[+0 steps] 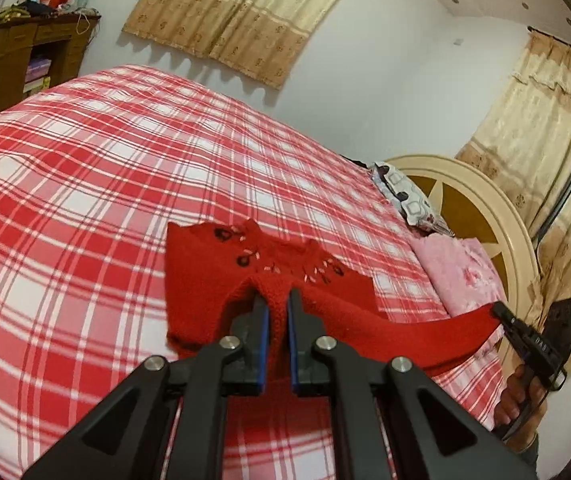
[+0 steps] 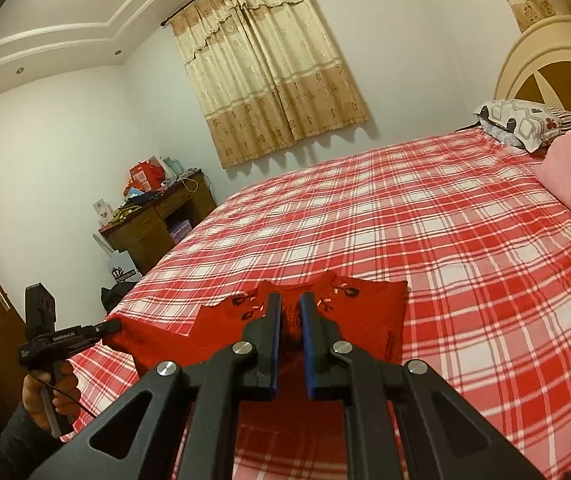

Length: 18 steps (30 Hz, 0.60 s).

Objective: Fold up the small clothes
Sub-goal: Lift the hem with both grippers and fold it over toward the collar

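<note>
A small red knitted sweater [image 1: 205, 280] with dark embroidered flowers lies on the red plaid bed [image 1: 105, 168]. My left gripper [image 1: 277, 300] is shut on the sweater's edge, the fabric pinched between its blue pads. My right gripper [image 1: 499, 312] shows at the right of the left wrist view, shut on the sweater's far end, which is stretched toward it. In the right wrist view the right gripper [image 2: 290, 300] pinches the red sweater [image 2: 369, 312], and the left gripper [image 2: 111, 326] holds its left end.
A pink folded blanket [image 1: 457, 276] and a patterned pillow [image 1: 405, 196] lie at the head of the bed by the round headboard [image 1: 485, 208]. A cluttered wooden desk [image 2: 153, 224] stands by the bed's far side. Curtains [image 2: 269, 64] hang on the wall.
</note>
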Tool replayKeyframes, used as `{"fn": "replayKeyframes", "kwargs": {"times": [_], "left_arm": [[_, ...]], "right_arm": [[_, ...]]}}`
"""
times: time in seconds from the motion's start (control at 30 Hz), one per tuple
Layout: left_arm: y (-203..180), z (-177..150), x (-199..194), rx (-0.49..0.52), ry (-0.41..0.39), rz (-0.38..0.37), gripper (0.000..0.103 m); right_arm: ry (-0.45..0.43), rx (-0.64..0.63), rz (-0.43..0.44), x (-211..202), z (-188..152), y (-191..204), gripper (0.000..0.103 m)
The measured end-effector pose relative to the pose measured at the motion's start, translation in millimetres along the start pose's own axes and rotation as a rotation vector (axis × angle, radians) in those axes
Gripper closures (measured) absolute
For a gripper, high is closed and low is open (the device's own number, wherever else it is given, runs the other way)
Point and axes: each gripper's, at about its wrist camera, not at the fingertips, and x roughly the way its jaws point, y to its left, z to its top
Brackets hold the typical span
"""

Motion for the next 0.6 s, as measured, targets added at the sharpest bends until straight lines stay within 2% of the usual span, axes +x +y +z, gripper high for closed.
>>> {"fn": "replayKeyframes", "kwargs": {"times": [0.23,0.6], "left_arm": [[6.9,22.1,26.6,0.001,0.004,0.018,0.095],[34.3,28.2,85.2,-0.013,0.103,0.064,0.095]], "right_arm": [[0.025,0.001,-0.038,33.7,9.6,-9.1,0.094],[0.119,0.016,-0.120,103.6,14.5,-37.3,0.094]]}}
